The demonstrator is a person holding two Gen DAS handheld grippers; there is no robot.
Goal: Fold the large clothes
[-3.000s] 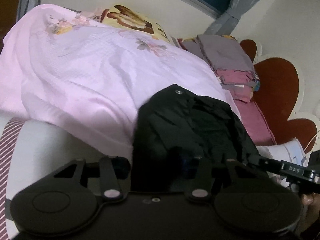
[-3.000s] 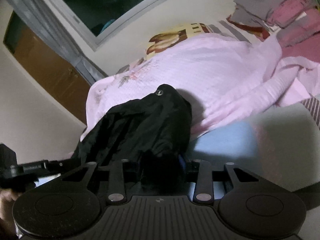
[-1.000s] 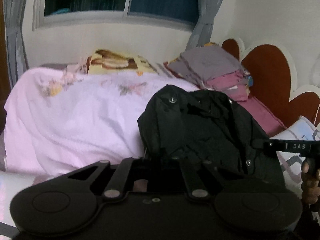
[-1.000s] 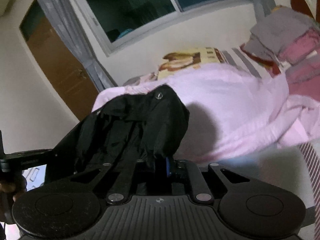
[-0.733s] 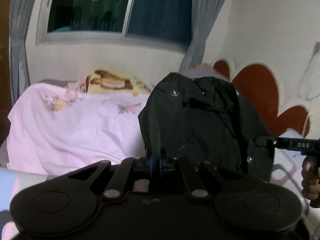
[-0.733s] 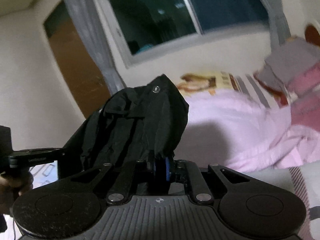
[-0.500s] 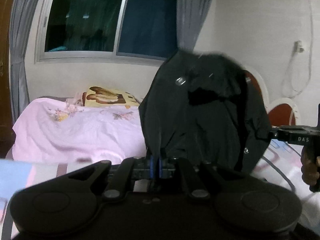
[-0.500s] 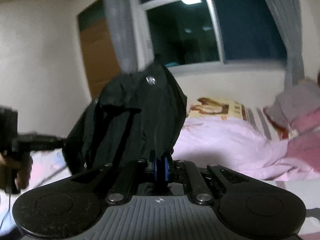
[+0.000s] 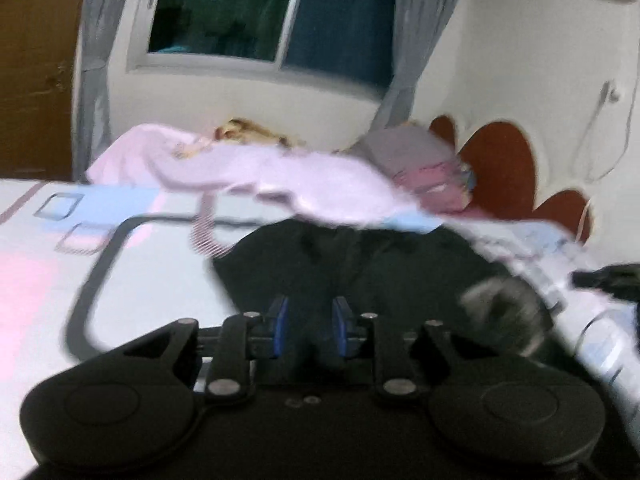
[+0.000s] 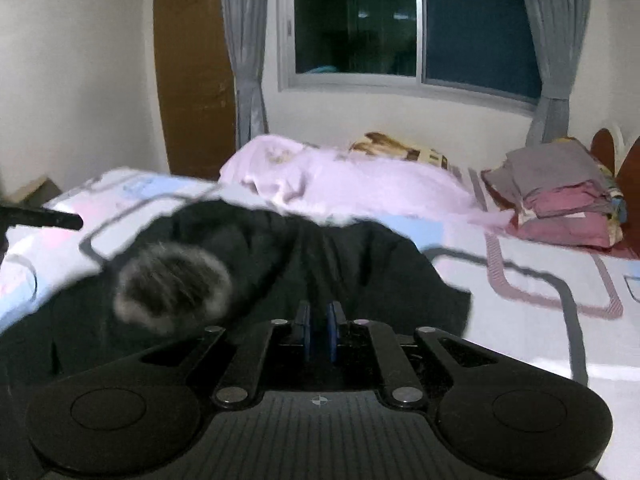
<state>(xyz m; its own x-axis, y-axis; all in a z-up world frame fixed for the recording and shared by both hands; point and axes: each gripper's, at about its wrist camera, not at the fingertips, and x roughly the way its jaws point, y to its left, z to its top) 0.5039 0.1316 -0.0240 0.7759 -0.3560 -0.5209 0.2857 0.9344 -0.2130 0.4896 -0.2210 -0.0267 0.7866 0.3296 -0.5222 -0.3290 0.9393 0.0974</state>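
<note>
A black jacket (image 9: 380, 264) with a grey fur trim (image 9: 500, 312) lies spread on the patterned bed sheet (image 9: 140, 280), blurred by motion. My left gripper (image 9: 309, 326) is over its near edge. Its jaws are opening, and the blue pads (image 9: 279, 326) stand apart with black cloth showing in the gap but not pinched. In the right wrist view the same jacket (image 10: 340, 256) and fur trim (image 10: 172, 288) lie ahead. My right gripper (image 10: 319, 334) is shut on the jacket's near hem, pads almost touching. The other gripper's tip (image 10: 44, 218) shows at the left edge.
A pink blanket (image 10: 360, 184) is heaped across the far side of the bed. A pile of folded grey and maroon clothes (image 10: 560, 196) sits by the red-brown headboard (image 9: 500, 164). A dark window with grey curtains (image 10: 412, 24) and a wooden door (image 10: 192, 80) lie beyond.
The jacket hung in the air from both grippers; now it has swung down and lies on the bed. The left pads have parted. The right pads stay closed on the cloth.
</note>
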